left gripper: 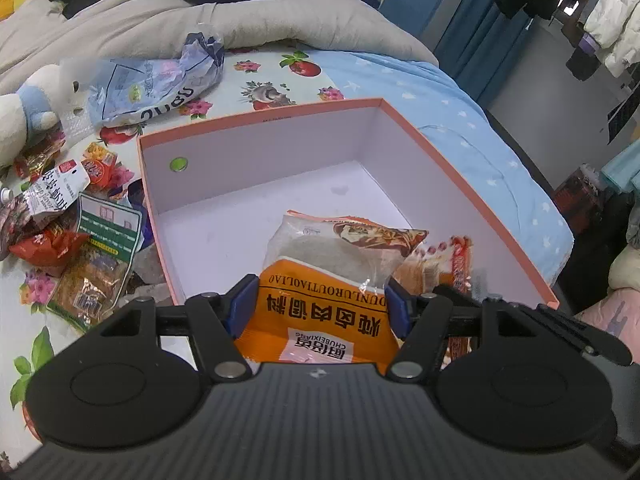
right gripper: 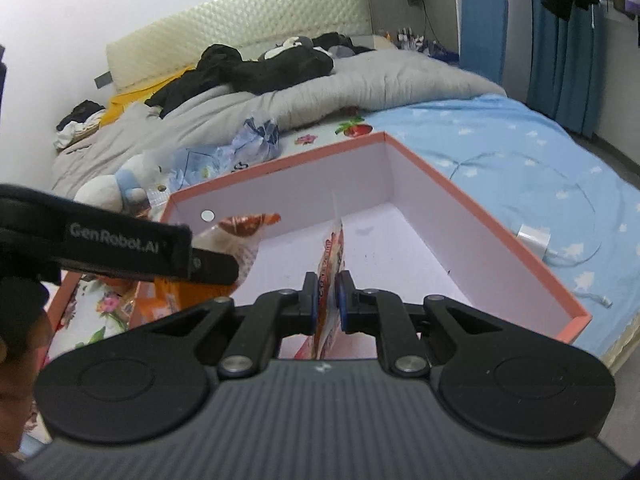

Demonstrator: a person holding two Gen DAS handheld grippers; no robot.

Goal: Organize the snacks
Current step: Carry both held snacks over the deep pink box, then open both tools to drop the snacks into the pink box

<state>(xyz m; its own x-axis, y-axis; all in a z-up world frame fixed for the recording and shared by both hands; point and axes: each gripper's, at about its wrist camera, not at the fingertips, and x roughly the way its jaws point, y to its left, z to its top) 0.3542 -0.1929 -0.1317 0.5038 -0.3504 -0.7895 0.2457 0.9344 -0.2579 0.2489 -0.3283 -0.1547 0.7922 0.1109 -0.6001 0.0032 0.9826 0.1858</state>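
A pink-rimmed box (left gripper: pixel 440 152) with a white inside sits open on the bed; it also shows in the right wrist view (right gripper: pixel 472 200). My left gripper (left gripper: pixel 320 300) is shut on an orange seasoning packet (left gripper: pixel 332 272) and holds it over the box's near edge. My right gripper (right gripper: pixel 328 292) is shut on a thin red-and-white snack packet (right gripper: pixel 332 248), held edge-on over the box floor. That packet shows in the left wrist view (left gripper: pixel 460 260), and the left gripper's body shows in the right wrist view (right gripper: pixel 120 240).
Several loose snack packets (left gripper: pixel 80 248) lie on the floral sheet left of the box. A blue-and-white bag (left gripper: pixel 160 84) and a plush toy (left gripper: pixel 28 108) lie beyond them. A grey duvet (right gripper: pixel 320 92) covers the bed's far part. A white charger (right gripper: pixel 534 236) lies right of the box.
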